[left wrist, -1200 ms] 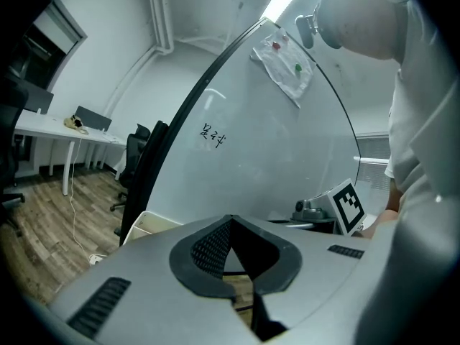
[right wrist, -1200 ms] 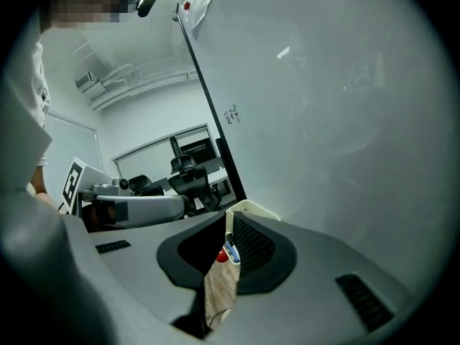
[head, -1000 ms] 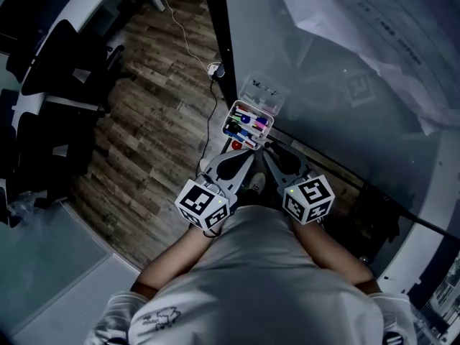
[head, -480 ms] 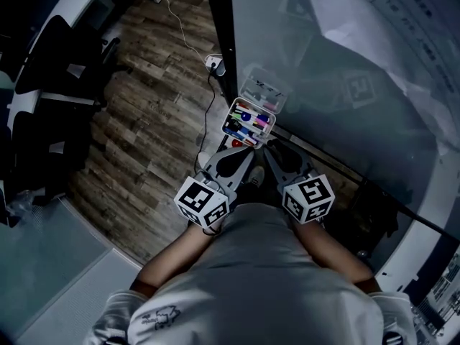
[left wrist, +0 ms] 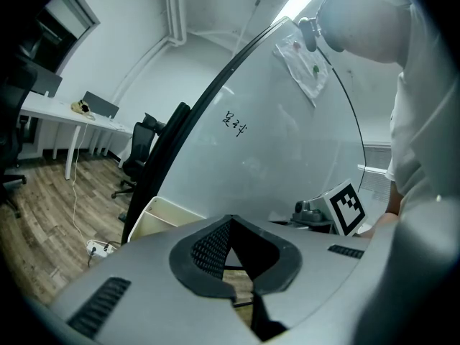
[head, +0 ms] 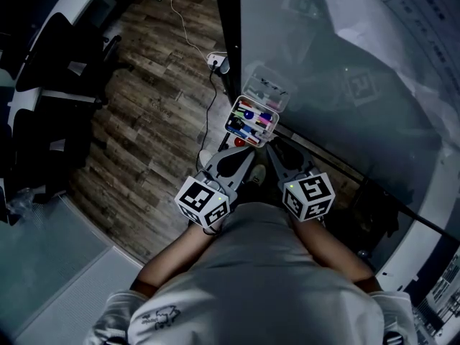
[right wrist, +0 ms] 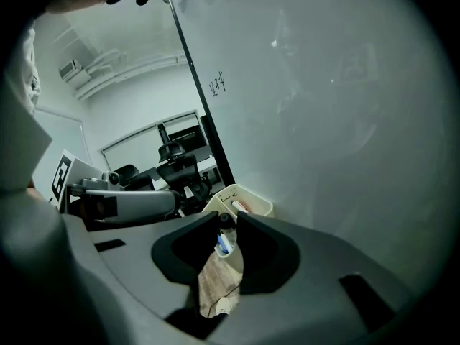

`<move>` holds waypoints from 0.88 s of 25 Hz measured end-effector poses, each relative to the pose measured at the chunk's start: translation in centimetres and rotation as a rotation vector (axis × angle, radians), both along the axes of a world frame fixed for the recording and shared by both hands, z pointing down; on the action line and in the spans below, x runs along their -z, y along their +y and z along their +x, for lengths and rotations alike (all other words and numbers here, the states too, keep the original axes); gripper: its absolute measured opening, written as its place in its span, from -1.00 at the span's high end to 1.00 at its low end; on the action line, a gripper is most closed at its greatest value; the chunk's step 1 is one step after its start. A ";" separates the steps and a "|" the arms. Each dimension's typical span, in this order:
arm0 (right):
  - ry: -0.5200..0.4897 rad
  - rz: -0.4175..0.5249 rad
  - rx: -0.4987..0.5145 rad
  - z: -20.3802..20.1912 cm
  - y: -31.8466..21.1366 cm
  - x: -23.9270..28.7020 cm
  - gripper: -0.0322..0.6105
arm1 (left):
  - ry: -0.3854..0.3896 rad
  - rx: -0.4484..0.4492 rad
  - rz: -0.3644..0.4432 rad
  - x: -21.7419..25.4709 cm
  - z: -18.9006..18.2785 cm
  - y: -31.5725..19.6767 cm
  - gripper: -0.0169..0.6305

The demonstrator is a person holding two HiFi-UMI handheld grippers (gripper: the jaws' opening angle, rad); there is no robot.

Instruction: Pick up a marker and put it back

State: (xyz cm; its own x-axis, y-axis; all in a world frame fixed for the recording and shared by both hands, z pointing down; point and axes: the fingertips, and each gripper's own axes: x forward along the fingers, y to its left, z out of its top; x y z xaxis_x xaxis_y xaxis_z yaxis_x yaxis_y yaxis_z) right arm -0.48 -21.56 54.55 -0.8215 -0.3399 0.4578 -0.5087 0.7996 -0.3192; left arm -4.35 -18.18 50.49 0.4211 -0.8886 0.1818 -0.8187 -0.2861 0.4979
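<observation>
Head view: marker box [head: 251, 119] hangs on the whiteboard [head: 330, 128] at its dark left edge. The markers [head: 248, 124] lie inside it, various colours, none lifted. A second, clear box [head: 269, 89] sits just beyond the marker box. Left gripper [head: 240, 154] and right gripper [head: 272, 149] both point at the marker box from the near side, tips close below it, not touching. Wood floor [head: 151, 121] lies left of the box.

Left gripper view: jaw tips meet at the front, nothing between them. A cream corner of the marker box [left wrist: 164, 218] shows just left of the tips. The right gripper's marker cube [left wrist: 343, 208] is off to the right.

Right gripper view: jaws stand a narrow gap apart, empty. The marker box [right wrist: 249, 201] is straight ahead of the gap; a blue marker [right wrist: 224, 244] shows through it. The left gripper [right wrist: 126, 203] is to the left of the box.
</observation>
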 end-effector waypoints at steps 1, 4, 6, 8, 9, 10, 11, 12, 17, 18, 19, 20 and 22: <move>0.007 0.002 0.001 0.0 0.0 -0.1 0.64 | 0.001 0.001 0.000 0.0 0.0 0.1 0.93; 0.022 0.014 0.010 0.0 0.2 -0.1 0.65 | 0.001 0.003 0.000 -0.1 -0.1 0.2 0.93; 0.015 0.012 0.014 0.0 0.3 -0.1 0.66 | 0.001 0.005 0.000 -0.1 -0.1 0.3 0.93; 0.005 0.014 0.014 0.1 0.4 0.1 0.66 | -0.001 0.009 0.003 0.0 -0.1 0.3 0.93; 0.001 0.018 0.015 0.2 0.4 0.2 0.66 | -0.003 0.011 0.006 0.1 0.0 0.4 0.93; -0.004 0.024 0.016 0.3 0.5 0.4 0.66 | -0.006 0.012 0.009 0.2 0.0 0.5 0.93; -0.010 0.030 0.017 0.4 0.5 0.7 0.67 | -0.009 0.013 0.013 0.3 0.2 0.5 0.93; -0.016 0.037 0.019 0.5 0.6 0.9 0.67 | -0.012 0.014 0.017 0.5 0.3 0.6 0.93; -0.053 0.078 0.026 1.3 0.7 2.8 0.67 | -0.034 0.019 0.046 1.9 1.1 0.8 0.93; -0.061 0.089 0.027 1.5 0.6 3.3 0.67 | -0.040 0.019 0.055 2.2 1.2 0.8 0.93; -0.070 0.100 0.027 1.7 0.5 3.8 0.67 | -0.046 0.019 0.065 2.7 1.3 0.8 0.93; -0.079 0.112 0.028 1.8 0.4 4.3 0.67 | -0.053 0.020 0.076 3.1 1.4 0.7 0.93; -0.097 0.137 0.031 2.0 0.3 5.4 0.67 | -0.067 0.022 0.096 4.0 1.6 0.6 0.93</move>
